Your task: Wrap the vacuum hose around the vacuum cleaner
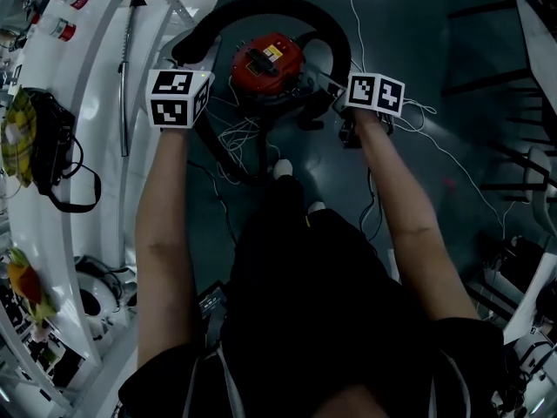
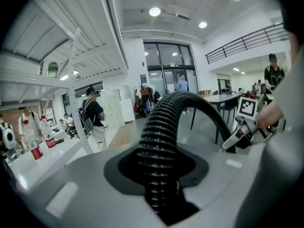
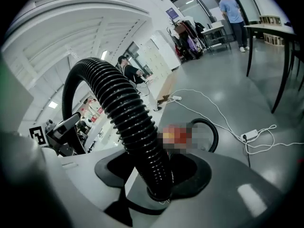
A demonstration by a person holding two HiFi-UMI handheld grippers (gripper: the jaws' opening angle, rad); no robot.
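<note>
1. Both claws are pinching the vacuum hose (image 1: 287, 7). The left gripper (image 1: 202, 59) has the ribbed tube clamped between its jaws, and the right gripper (image 1: 338, 90) does likewise.
2. The vacuum cleaner (image 1: 266, 63), a red canister, sits on the floor at upper centre of the head view, with loose white cables (image 1: 233, 138) around its base.
3. The hose lies in one arch round the far side of the canister, from its left flank over the top of the frame to its right flank.
4. Progress, by judgement: roughly half a turn is laid. The near side is bare, so the loop has yet to be closed and settled.
5. The hose's long axis is curved, not straight. In the left gripper view it rises from the jaws and bends right; in the right gripper view it rises and bends left.
</note>
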